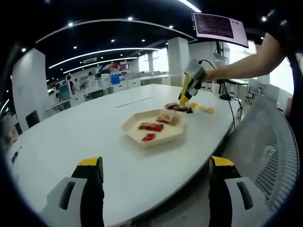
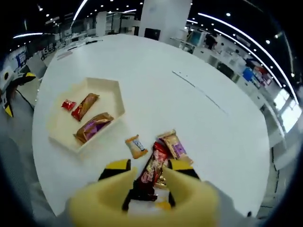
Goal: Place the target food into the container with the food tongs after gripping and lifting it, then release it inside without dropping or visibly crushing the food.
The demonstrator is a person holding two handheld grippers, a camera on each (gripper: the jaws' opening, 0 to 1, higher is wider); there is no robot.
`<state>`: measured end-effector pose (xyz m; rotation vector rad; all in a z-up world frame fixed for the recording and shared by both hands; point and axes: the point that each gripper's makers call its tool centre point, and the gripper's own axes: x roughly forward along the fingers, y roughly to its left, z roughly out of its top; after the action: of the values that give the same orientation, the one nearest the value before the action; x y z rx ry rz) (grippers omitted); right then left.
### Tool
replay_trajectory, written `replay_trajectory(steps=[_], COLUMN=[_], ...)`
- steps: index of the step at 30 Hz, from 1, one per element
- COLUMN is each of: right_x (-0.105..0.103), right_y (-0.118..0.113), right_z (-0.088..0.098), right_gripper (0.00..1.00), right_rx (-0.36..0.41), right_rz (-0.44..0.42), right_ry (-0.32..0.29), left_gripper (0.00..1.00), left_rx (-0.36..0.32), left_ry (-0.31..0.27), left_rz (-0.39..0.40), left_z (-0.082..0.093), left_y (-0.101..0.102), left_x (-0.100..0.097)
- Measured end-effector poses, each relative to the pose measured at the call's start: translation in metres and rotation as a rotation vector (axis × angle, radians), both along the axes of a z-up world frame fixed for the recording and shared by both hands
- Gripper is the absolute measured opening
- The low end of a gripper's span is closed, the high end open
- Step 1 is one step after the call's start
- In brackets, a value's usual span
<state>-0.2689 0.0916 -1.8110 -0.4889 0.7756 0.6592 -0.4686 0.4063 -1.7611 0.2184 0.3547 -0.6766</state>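
Reaching over the white tabletop (image 2: 156, 90), the right gripper (image 2: 147, 172) carried yellow tongs (image 2: 142, 198) whose two arms converged on a red bar (image 2: 152, 171) in a small pile of wrapped snacks. The bar lay lengthwise between the tong tips, its far end sticking out past them and its near end tucked under the tongs. Whether the tips pressed the wrapper or merely flanked it could not be told, nor could the state of the right fingers behind the tongs. Just beside the bar lay a purple-and-gold snack (image 2: 173, 144), and a small tan packet (image 2: 136, 146) sat a little apart toward the tray (image 2: 112, 86).

The tray, pale and many-sided, stood on the tabletop near the pile and held three wrapped snacks: a small red one (image 2: 68, 104), a brown-orange one (image 2: 85, 106) and a larger brown-and-purple one (image 2: 93, 127).

In the left gripper view, the left gripper (image 1: 156, 169) hovered near the tabletop edge, well apart from the tray (image 1: 133, 126), its fingers (image 1: 90, 166) spread wide with nothing between them. Across the tabletop, a person's arm (image 1: 246, 64) held the right gripper (image 1: 188, 90) down over the pile.
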Motion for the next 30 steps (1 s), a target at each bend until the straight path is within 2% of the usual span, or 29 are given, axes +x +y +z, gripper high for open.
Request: replay_trajectory(steps=[12,14,18,20,26,30], right_x=[0.006,0.008,0.011,0.013,0.011,0.009], right_y=[-0.005,-0.007,-0.006,-0.007,-0.003,-0.003], right_z=[-0.022,-0.021,-0.020,-0.021,-0.023,-0.025], right_gripper=[0.31,0.30,0.30,0.30,0.30,0.27], right_rx=[0.035,0.041,0.039,0.002,-0.029,0.028], right_rz=[-0.108,-0.133,-0.135,-0.126,-0.085,-0.124], right_ry=[0.024,0.016,0.002,-0.012,-0.024,-0.001], left_gripper=[0.89,0.89,0.89,0.89,0.88,0.88], left_rx=[0.008,0.009,0.011,0.011,0.011,0.011], left_ry=[0.013,0.015,0.017,0.018,0.017,0.016], left_rz=[-0.010,-0.011,-0.014,-0.014,-0.015,-0.015], left_z=[-0.002,-0.003,-0.003,-0.003,-0.003,-0.003], left_y=[-0.001,-0.001,-0.001,-0.001,-0.001,-0.001], left_x=[-0.002,-0.002,-0.002,-0.002,-0.002,-0.002])
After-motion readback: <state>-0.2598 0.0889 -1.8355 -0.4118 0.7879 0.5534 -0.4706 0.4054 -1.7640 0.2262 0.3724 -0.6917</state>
